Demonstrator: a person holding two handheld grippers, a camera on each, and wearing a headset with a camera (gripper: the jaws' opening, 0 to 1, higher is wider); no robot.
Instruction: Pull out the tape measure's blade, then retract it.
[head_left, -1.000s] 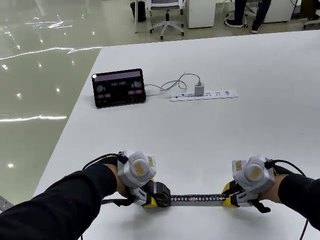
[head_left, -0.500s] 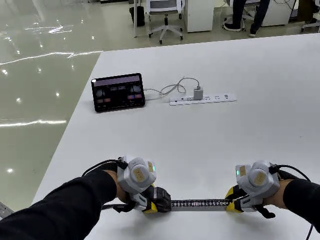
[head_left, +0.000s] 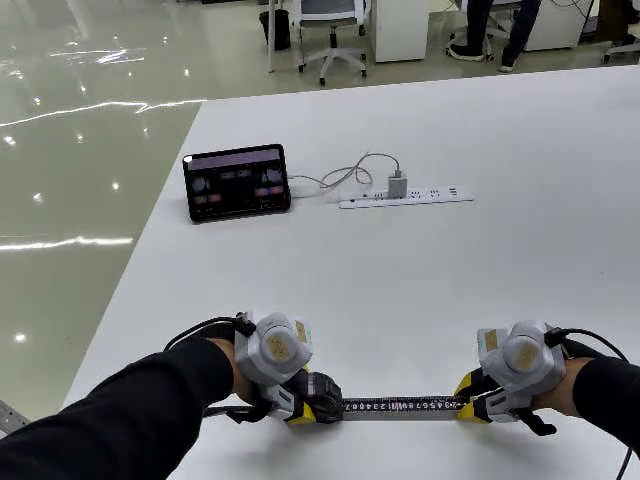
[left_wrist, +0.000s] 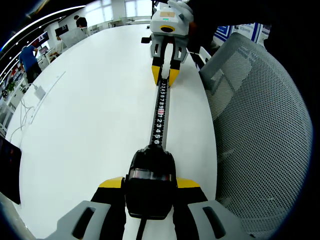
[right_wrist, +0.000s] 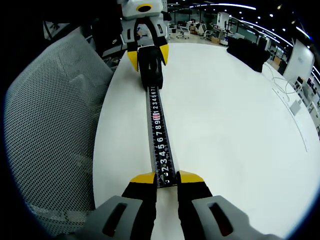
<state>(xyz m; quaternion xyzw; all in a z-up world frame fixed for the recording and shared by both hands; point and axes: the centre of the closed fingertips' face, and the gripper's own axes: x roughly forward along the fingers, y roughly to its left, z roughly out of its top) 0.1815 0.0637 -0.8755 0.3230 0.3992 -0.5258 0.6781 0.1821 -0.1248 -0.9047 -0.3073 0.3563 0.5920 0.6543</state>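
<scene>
The black tape measure case (left_wrist: 151, 182) rests on the white table near its front edge, clamped between the yellow-tipped jaws of my left gripper (head_left: 305, 400). Its blade (head_left: 400, 405), black with white numerals, runs out flat along the table to the right. My right gripper (head_left: 468, 404) is shut on the blade's end (right_wrist: 164, 177). In the right gripper view the case (right_wrist: 150, 65) and the left gripper (right_wrist: 148, 56) lie straight ahead. Facing it, the left gripper view has the right gripper (left_wrist: 166, 75) at the far end of the blade (left_wrist: 160, 117).
A dark tablet (head_left: 237, 181) stands at the table's back left, next to a white power strip (head_left: 405, 197) with a charger and cable. A mesh office chair (left_wrist: 260, 135) is close to the table's front edge. Chairs and people's legs are on the glossy floor beyond.
My right gripper has moved a little further right with the blade's end, so a slightly longer stretch of blade is out. The left gripper and case stayed put; the head camera shifted.
</scene>
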